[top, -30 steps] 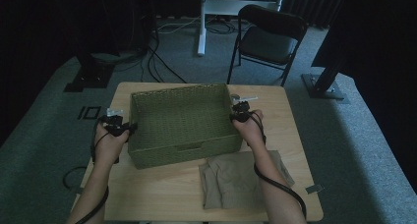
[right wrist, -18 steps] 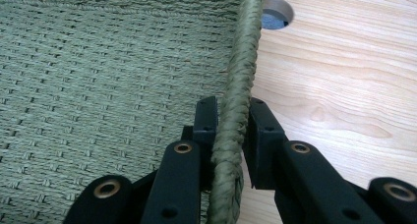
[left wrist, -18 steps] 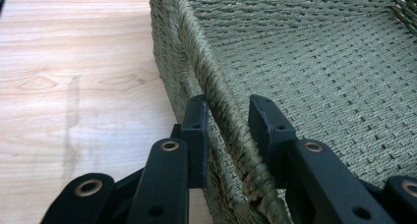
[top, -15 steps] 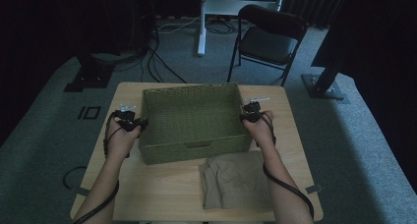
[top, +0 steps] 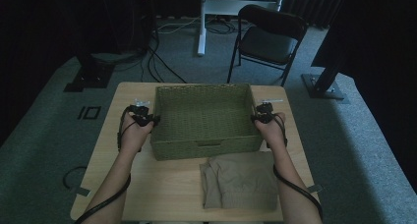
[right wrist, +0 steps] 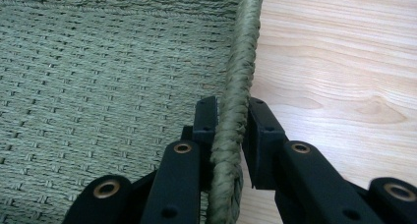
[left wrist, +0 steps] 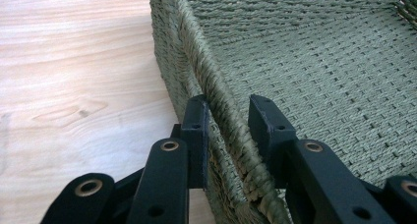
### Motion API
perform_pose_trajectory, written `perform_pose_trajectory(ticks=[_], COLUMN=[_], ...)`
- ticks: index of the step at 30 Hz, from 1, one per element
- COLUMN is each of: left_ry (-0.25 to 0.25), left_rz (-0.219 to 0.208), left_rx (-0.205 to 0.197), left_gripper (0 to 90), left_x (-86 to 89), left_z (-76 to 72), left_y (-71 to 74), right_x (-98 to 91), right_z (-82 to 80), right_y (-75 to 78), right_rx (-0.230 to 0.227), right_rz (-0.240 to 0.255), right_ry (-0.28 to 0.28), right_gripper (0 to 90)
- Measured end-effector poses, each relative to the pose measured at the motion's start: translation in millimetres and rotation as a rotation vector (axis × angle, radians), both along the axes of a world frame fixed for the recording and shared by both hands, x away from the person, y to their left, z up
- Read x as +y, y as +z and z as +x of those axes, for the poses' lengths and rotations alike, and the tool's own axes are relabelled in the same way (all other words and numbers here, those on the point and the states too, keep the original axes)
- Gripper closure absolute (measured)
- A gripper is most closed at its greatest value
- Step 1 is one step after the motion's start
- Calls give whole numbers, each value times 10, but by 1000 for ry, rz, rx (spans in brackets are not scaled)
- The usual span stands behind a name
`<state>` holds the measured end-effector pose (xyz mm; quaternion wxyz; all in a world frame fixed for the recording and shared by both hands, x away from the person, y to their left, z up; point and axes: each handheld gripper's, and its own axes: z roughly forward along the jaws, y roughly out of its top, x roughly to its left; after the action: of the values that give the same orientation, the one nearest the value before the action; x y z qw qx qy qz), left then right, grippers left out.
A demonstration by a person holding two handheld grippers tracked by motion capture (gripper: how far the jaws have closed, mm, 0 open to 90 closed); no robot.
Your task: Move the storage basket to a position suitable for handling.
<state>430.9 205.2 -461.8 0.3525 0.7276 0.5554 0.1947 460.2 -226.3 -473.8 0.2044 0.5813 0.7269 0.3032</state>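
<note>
The green woven basket [top: 204,121] sits on the wooden bench [top: 162,184], between the two claws. The left claw [left wrist: 227,117] straddles its left rim, outer jaw touching the wall, inner jaw a little off it. The right claw [right wrist: 230,121] is clenched on the right rim. A folded tan cloth [top: 241,180] lies just in front of the basket.

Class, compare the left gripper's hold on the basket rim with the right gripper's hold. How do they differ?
The right gripper pinches the woven basket rim from both sides; the left gripper straddles its rim with a gap at the inner jaw. Each grips its own side wall. Both have one jaw inside, one outside.
</note>
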Motion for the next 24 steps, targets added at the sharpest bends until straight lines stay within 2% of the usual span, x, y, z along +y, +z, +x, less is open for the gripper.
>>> perform_pose_trajectory(ticks=[12,23,24], left_ry=[-46,-82,-92], left_rz=[7,13,9], left_rx=[-2,-6,-7], left_gripper=[715,714,714], left_x=[-252,-410,-482], left_z=[196,326,362], left_y=[2,2,-1], right_x=[-264,-445,-497], right_z=[-14,-39,-38], right_y=[-3,-7,-6], right_rx=[0,-3,-3], right_rz=[7,9,8], right_ry=[-52,-87,-94], right_gripper=[769,767,767])
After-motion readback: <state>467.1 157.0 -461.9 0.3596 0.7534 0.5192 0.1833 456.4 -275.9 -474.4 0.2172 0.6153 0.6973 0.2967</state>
